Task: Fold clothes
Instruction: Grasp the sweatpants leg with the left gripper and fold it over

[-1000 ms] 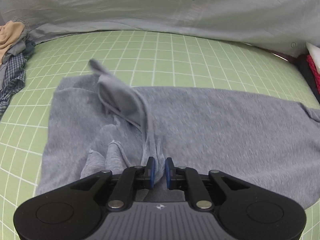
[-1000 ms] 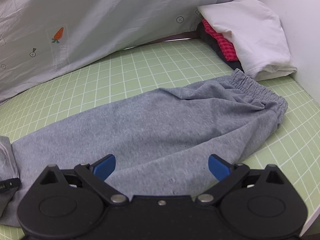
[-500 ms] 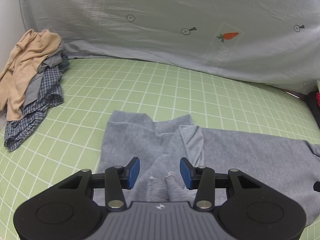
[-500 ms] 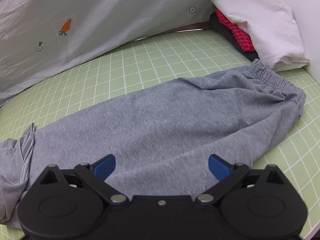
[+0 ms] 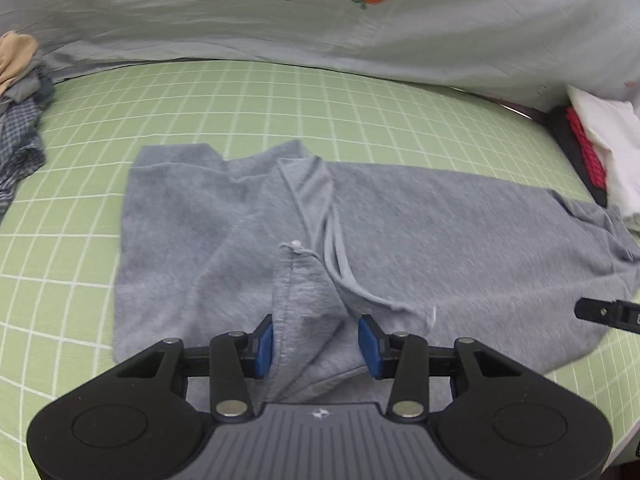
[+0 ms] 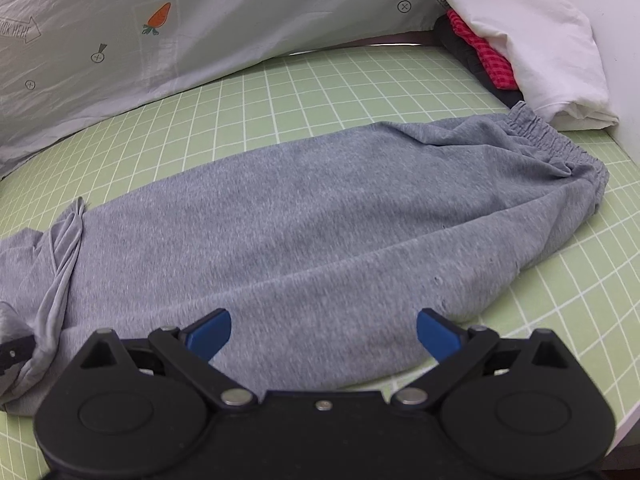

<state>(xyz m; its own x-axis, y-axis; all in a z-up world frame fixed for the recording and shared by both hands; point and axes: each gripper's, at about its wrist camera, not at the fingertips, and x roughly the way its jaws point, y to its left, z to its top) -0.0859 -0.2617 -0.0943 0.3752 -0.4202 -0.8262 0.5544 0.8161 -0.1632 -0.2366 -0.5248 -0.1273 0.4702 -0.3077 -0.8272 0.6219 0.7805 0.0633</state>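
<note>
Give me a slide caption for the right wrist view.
Open right claw poised over grey sweatpants spread on the green grid mat.

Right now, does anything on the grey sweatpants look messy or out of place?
Yes. The leg end of the grey sweatpants is bunched: a ridge of cloth stands up between the open left claw, instead of lying flat. The waistband end looks smooth.

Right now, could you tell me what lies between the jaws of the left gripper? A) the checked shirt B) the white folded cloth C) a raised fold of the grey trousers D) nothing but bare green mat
C: the left gripper has its jaws open on either side of a raised fold of the grey trousers, not yet clamped.
</note>
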